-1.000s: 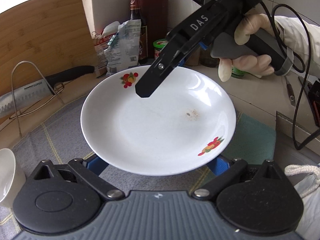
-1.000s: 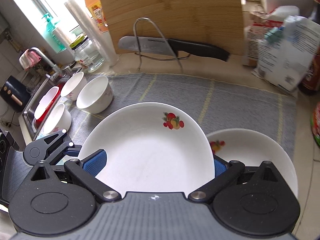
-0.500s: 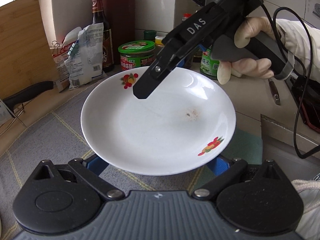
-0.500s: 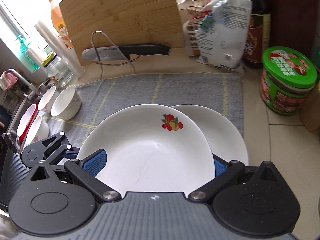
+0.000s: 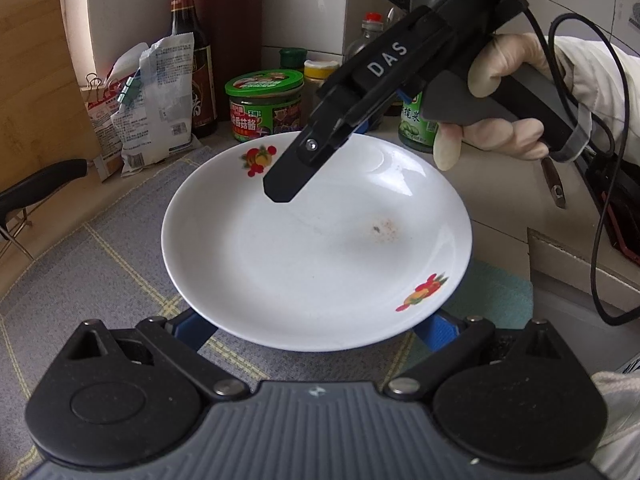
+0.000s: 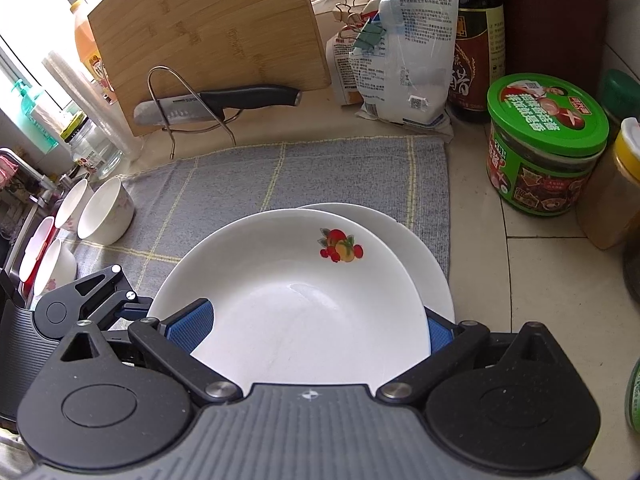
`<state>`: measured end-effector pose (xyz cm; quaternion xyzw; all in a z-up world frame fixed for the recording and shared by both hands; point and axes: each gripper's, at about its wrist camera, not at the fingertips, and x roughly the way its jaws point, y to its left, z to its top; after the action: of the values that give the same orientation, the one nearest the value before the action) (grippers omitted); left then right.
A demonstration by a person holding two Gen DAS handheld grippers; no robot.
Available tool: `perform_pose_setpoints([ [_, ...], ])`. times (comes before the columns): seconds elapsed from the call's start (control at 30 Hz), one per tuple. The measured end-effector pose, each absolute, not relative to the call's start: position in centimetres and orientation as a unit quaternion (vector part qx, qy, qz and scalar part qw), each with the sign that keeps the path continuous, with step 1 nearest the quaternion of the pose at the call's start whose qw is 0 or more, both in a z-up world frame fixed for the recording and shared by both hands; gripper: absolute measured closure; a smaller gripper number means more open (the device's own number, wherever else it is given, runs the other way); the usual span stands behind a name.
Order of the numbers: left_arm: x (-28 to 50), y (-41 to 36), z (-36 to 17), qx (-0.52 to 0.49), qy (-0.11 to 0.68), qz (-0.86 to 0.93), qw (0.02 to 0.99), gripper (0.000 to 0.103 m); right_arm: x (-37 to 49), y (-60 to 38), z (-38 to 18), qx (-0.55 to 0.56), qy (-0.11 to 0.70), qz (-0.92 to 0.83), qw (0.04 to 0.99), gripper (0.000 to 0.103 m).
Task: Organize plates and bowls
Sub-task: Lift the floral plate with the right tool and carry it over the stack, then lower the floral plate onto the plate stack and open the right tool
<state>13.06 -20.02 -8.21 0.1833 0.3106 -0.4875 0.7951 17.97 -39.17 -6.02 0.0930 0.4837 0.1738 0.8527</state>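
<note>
While nothing about the grip has changed, the position has. The plate [image 5: 312,248] is still clamped by both tools. The left gripper [image 5: 314,328] has its blue pads spread wide on the near rim, and the right gripper [image 6: 314,330] pinches it between its own pads.

What's new is where the plate hangs. A second ago the second plate [image 6: 416,256], lying at the right edge of the grey cloth [image 6: 320,172], stuck out well to the right of the carried one, fruit print showing. Now only a thin crescent of it peeks out past the far right rim, so the carried plate has slid almost squarely over it. The left wrist view backs that up. The knife and rack have slipped off to the left, and the green-lidded jar [image 5: 262,104] at the back of the counter [image 6: 540,280] has swung into view.

My read is that this is the stacking step, nearly lined up. It doesn't look set down yet, though I can't tell how much gap is left. What remains is easing it down and letting go with both tools. It looks a touch off-centre toward the cloth's middle, so a small nudge right might help.

The bowls [image 6: 106,212] are still sitting in a loose bunch at the cloth's left edge, so that half of the job looks untouched.
</note>
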Motion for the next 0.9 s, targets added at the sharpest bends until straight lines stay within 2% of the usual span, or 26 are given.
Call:
perform_pose_setpoints([
  [0.9,14.1,-20.4,-8.1,0.199,0.336,-0.478,0.787,0.002,19.5,-37.8,-7.8,0.069,0.518,0.151,0.839,0.0],
])
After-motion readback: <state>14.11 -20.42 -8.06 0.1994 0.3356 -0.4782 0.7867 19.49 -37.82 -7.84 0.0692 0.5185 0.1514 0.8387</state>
